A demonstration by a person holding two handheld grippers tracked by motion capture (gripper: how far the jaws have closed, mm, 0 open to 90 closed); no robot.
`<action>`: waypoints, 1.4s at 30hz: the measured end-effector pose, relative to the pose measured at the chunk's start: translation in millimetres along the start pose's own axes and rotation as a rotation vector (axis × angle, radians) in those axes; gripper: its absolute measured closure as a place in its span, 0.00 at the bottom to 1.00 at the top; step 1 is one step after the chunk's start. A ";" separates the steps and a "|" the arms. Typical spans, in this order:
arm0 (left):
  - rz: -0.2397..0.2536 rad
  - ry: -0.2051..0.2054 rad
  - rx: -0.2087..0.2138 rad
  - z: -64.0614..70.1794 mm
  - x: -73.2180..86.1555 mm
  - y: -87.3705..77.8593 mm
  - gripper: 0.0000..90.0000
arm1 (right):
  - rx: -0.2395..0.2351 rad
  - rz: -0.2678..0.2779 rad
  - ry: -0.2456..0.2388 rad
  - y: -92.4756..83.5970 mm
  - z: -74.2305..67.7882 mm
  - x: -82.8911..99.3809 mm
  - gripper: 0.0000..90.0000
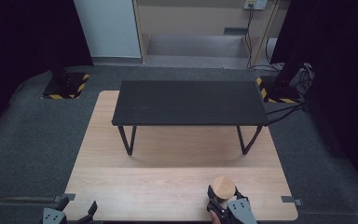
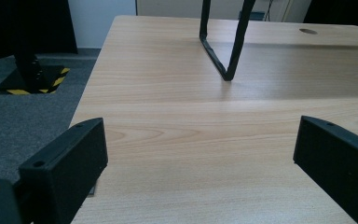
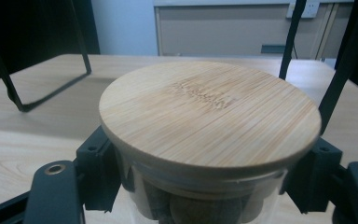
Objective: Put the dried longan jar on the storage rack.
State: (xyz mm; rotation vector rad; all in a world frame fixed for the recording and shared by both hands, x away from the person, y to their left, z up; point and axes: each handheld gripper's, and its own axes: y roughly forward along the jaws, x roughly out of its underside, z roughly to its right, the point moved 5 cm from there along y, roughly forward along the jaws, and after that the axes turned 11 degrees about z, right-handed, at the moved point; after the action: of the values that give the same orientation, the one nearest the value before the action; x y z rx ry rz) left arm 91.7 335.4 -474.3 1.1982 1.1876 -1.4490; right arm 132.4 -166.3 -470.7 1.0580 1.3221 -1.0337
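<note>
Down at the desk's point(image 1: 168, 186) near right corner, the right claw point(image 1: 224, 204) grips a lidded jar point(image 1: 223, 188); the left claw point(image 1: 70, 212) hangs released at the near left corner.

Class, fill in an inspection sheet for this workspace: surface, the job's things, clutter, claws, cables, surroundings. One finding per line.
Surface: light wooden table, with a black shelf on thin legs standing on it.
Job's things: glass jar with a bamboo lid, at the near right edge.
Clutter: nothing seen.
Claws: left claw open over bare wood; right claw shut on the jar below its lid.
Cables: black cables on the floor at far right.
Surroundings: grey carpet; striped stand bases at both far corners.
</note>
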 end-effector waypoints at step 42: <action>0.012 -0.016 0.003 -4.9 0.0 -2.9 0.02 | -0.027 0.119 -0.019 93.7 46.8 -157.4 0.29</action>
State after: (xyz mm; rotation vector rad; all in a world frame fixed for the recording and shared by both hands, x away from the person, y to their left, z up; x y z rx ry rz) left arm 89.5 340.7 -474.3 1.1913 1.1658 -1.4498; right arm 234.6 -194.6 -314.1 1.0905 1.2393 -0.9332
